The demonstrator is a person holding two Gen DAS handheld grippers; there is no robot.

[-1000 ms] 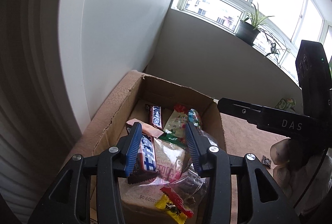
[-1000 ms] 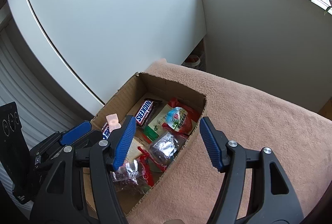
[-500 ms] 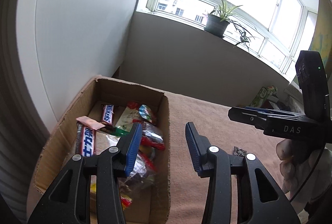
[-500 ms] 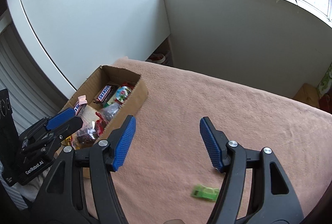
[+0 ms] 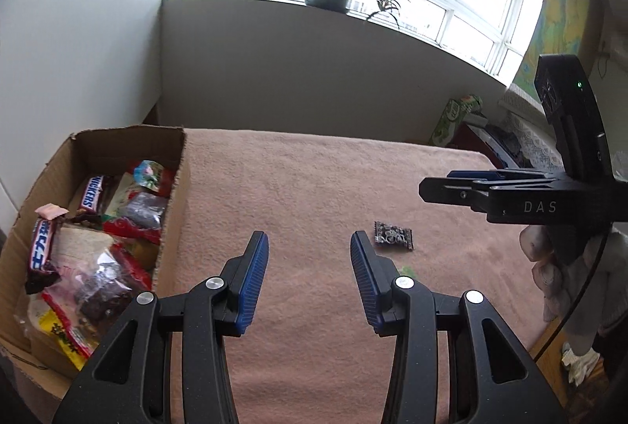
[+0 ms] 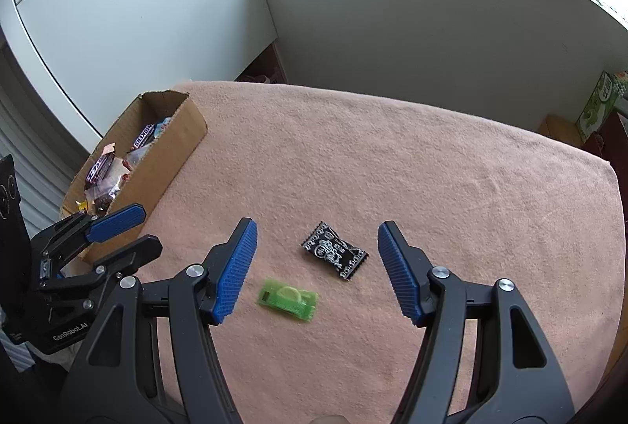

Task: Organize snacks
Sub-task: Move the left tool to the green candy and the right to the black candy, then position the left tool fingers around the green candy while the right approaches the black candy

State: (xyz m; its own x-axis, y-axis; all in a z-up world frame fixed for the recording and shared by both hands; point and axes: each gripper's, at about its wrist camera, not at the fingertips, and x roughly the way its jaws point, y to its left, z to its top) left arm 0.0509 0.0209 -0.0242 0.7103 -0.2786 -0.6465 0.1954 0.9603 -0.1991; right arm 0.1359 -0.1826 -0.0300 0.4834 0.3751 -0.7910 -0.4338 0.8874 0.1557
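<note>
A desk (image 6: 431,157) draped in a pink cloth carried a cardboard box (image 6: 165,165) at the left of the frame, packed with snack wrappers. A black sweet packet (image 6: 334,256) and a green sweet packet (image 6: 288,299) lay loose on the cloth, near each other, at lower centre. The right tongs (image 6: 318,271) stood wide and empty above both packets. The left tongs (image 5: 310,281) gaped narrower, empty, just right of the box.
</note>
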